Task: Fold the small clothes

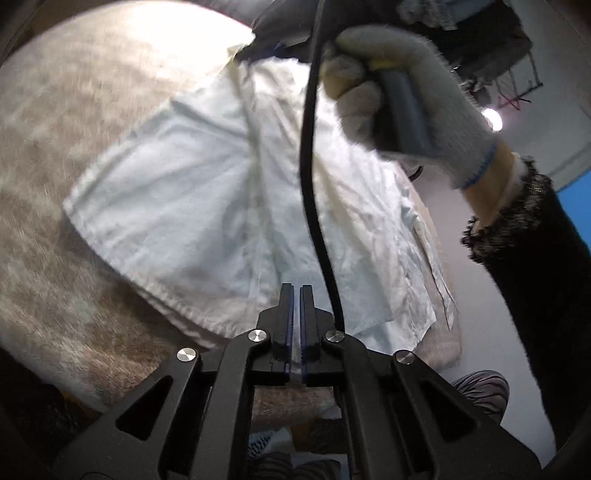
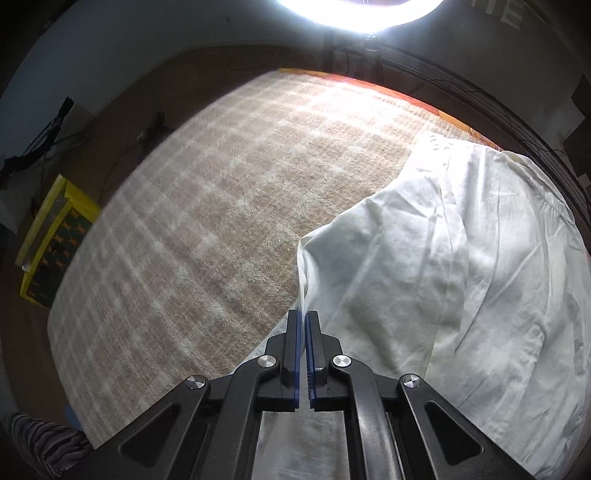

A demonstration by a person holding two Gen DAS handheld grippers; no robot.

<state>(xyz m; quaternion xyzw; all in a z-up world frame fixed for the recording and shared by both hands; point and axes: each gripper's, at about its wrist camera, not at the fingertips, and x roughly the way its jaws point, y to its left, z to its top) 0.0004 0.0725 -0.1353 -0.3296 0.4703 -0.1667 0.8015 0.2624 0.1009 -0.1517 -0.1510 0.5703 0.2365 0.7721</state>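
Note:
A white garment [image 1: 207, 206] lies spread and wrinkled on a beige checked blanket [image 1: 48, 122]. My left gripper [image 1: 296, 290] is shut above its near hem, and a sliver of white cloth shows between the pads. In the right wrist view the same white garment [image 2: 461, 280] fills the right side. My right gripper [image 2: 304, 315] is shut at the garment's left edge, with cloth running into the jaws. The gloved hand [image 1: 402, 88] holding the right gripper's handle shows in the left wrist view, over the garment's far end.
A black cable [image 1: 312, 184] hangs across the garment in the left wrist view. The blanket [image 2: 207, 221] stretches left of the garment. A yellow-framed box [image 2: 51, 243] sits on the floor at the left. A bright lamp [image 2: 362, 14] glares overhead.

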